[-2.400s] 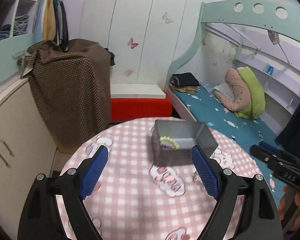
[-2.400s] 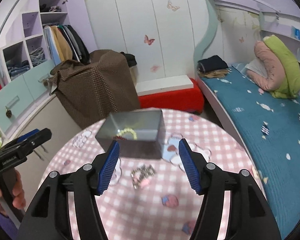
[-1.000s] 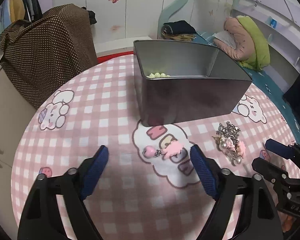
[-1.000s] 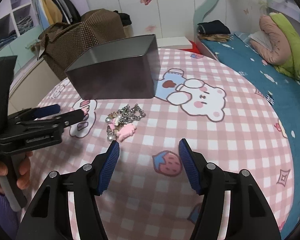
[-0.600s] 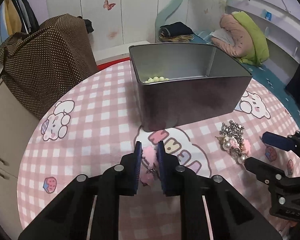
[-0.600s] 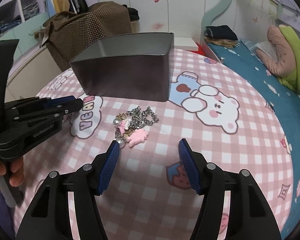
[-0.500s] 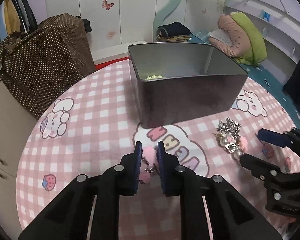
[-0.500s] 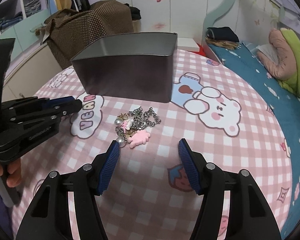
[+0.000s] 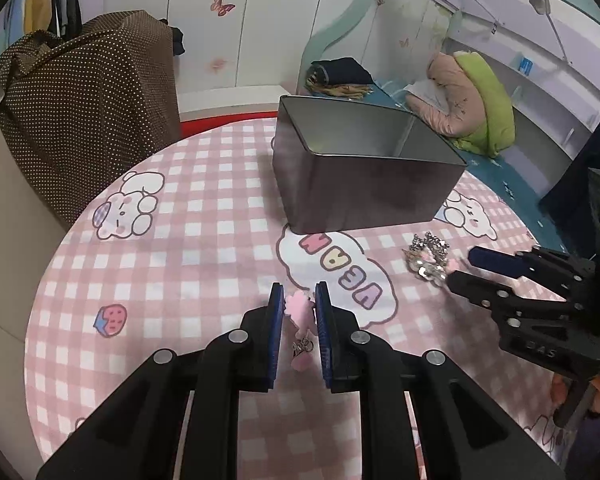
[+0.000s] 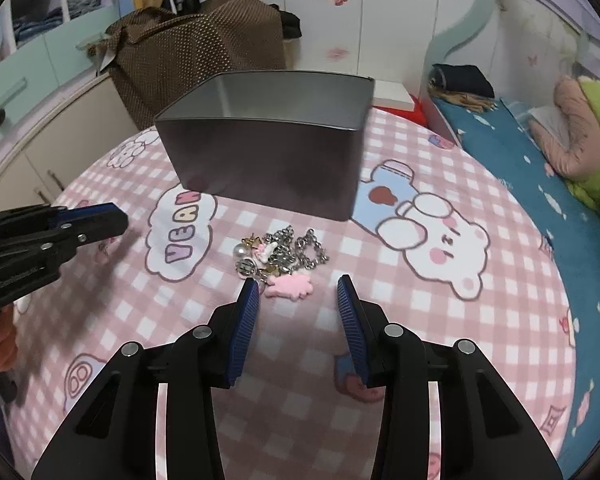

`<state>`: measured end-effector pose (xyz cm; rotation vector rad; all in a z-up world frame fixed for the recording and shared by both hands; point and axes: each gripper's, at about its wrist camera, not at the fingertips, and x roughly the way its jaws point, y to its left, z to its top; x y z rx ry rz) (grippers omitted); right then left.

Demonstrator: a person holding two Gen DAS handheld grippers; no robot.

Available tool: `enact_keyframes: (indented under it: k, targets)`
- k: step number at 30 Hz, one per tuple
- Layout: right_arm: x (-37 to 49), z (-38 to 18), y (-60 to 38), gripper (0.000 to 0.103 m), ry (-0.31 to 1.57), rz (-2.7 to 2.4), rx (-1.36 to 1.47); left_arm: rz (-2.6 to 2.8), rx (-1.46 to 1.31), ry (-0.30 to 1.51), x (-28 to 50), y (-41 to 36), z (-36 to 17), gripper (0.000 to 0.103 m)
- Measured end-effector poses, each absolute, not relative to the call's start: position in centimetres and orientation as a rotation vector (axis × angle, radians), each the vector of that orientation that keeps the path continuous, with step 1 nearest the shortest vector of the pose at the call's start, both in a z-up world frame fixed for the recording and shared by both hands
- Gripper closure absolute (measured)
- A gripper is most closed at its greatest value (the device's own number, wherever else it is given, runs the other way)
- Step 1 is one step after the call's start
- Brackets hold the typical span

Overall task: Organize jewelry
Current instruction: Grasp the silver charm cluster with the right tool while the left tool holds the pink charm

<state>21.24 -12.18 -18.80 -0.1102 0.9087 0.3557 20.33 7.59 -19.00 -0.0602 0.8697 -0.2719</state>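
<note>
My left gripper (image 9: 299, 300) is shut on a pink charm earring (image 9: 300, 322) and holds it above the pink checked tablecloth (image 9: 188, 280). A grey metal tin (image 9: 364, 176) stands open beyond it. A pile of chain, pearl and pink charm jewelry (image 10: 278, 262) lies in front of the tin (image 10: 268, 160); it also shows in the left wrist view (image 9: 428, 256). My right gripper (image 10: 298, 292) is open, just short of the pile, its jaws either side of the pink charm. The left gripper shows at the left of the right wrist view (image 10: 96, 218).
A brown dotted bag (image 9: 88, 100) sits behind the round table at the left. A bed (image 10: 540, 152) with a pink and green pillow (image 9: 472, 100) runs along the right. White cabinets (image 10: 40, 152) stand left of the table.
My left gripper closed on the pink charm earring and lifted it back from the tin. My right gripper moved in toward the jewelry pile and stayed open.
</note>
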Motion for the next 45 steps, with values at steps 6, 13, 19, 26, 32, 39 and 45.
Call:
enact_keyframes:
  k: [6, 13, 19, 26, 32, 39, 45]
  targets:
    - [21.5, -19.2, -12.0, 0.079, 0.915, 0.374, -0.112, -0.291, -0.064, 0.864, 19.9, 7.6, -18.6, 0.088]
    - [20.7, -18.7, -12.1, 0.096, 0.905, 0.400, -0.086, -0.305, -0.077, 0.857, 19.4, 7.5, -18.2, 0.088]
    - [20.2, -18.4, -12.1, 0.094, 0.878, 0.408, -0.129, -0.312, -0.079, 0.856, 18.9, 7.3, -17.9, 0.088]
    - [21.5, -19.0, -11.3, 0.092, 0.900, 0.411, -0.156, -0.322, -0.091, 0.852, 18.8, 7.5, -17.6, 0.088]
    - [22.1, -19.1, -10.8, 0.062, 0.893, 0.410, -0.163, -0.324, -0.098, 0.857, 18.9, 7.6, -17.9, 0.088]
    - [22.6, -19.3, -10.3, 0.068, 0.902, 0.436, -0.158, -0.333, -0.106, 0.862, 18.9, 7.6, -18.1, 0.088]
    - [22.3, -19.2, -9.5, 0.085, 0.906, 0.451, -0.158, -0.342, -0.111, 0.861, 18.7, 7.6, -17.9, 0.088]
